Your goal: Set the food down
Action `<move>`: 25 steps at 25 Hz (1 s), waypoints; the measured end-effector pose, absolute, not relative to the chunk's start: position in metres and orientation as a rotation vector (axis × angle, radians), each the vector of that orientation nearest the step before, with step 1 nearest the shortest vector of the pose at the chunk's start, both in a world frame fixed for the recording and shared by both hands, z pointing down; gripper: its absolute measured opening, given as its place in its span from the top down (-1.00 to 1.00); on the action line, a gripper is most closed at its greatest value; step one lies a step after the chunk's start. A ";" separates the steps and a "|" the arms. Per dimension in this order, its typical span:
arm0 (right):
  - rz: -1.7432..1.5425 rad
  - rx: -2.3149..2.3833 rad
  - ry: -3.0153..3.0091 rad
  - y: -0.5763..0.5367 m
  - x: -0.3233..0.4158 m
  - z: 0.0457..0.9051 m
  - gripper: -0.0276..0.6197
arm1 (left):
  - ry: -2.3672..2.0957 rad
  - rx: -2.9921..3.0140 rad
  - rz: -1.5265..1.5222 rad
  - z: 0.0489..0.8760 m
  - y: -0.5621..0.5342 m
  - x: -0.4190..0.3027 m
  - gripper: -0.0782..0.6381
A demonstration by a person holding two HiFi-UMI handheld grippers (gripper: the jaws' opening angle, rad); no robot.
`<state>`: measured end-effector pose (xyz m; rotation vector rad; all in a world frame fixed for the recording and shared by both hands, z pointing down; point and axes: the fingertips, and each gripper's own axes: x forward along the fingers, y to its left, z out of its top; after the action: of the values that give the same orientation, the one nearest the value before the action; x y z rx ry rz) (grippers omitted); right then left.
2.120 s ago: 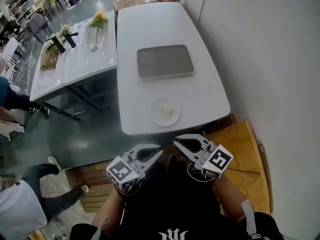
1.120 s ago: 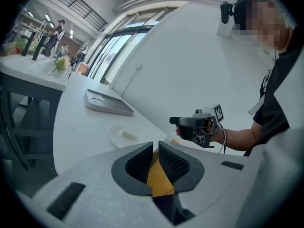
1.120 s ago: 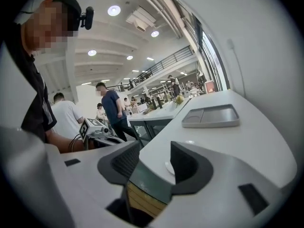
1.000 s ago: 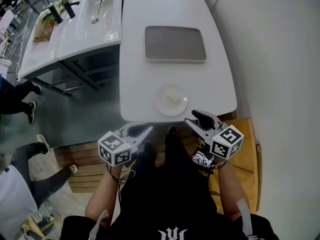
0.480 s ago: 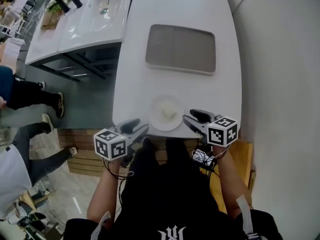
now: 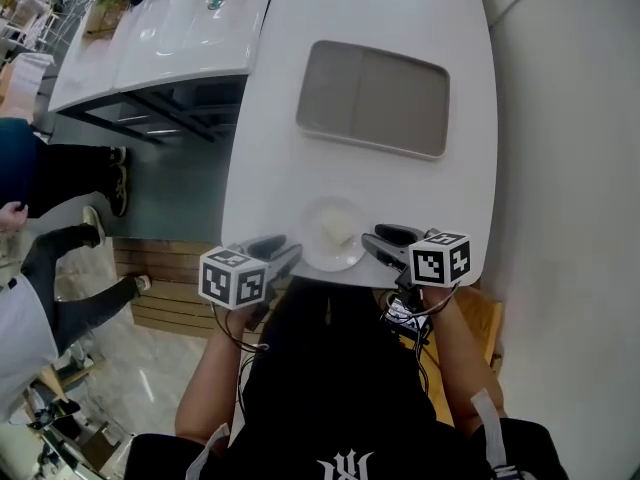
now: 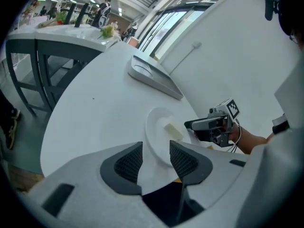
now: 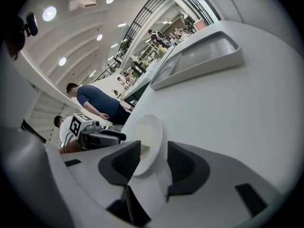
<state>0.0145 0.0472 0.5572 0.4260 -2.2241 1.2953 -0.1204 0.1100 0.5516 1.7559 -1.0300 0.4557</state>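
Note:
A small white plate (image 6: 318, 249) with a pale piece of food (image 6: 340, 230) sits at the near edge of the white table (image 6: 400, 198). My left gripper (image 6: 281, 252) is at the plate's left rim and my right gripper (image 6: 379, 238) at its right rim. In the left gripper view the left gripper (image 7: 156, 147) has its jaws apart, with the plate (image 7: 156, 127) and food (image 7: 173, 130) just ahead. In the right gripper view the right gripper (image 8: 153, 148) is also open, and the plate's (image 8: 151, 141) rim lies between its pads. Neither gripper holds anything.
A grey tray (image 6: 372, 98) lies farther back on the table. A second white table (image 6: 170, 28) stands to the left, with people's legs (image 6: 60, 173) beside it. A white wall (image 6: 570, 168) runs along the right. Wooden boards (image 6: 160, 288) lie under the table's near edge.
The view has closed in on the table. Both grippers have come forward from in front of the table's edge to either side of the plate.

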 end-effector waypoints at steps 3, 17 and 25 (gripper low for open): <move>1.299 0.427 -2.207 0.048 0.012 0.561 0.45 | -1.016 1.751 0.479 0.559 0.110 -0.118 0.30; 1.305 0.451 -2.148 0.052 0.001 0.570 0.57 | -1.037 1.749 0.547 0.569 0.105 -0.117 0.56; 1.371 0.526 -2.094 0.048 0.008 0.577 0.78 | -1.026 1.755 0.567 0.568 0.102 -0.116 0.57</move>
<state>0.0079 0.0479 0.5770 0.5265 -2.0935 1.3708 -0.1159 0.1024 0.5680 1.7553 -1.0259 0.5665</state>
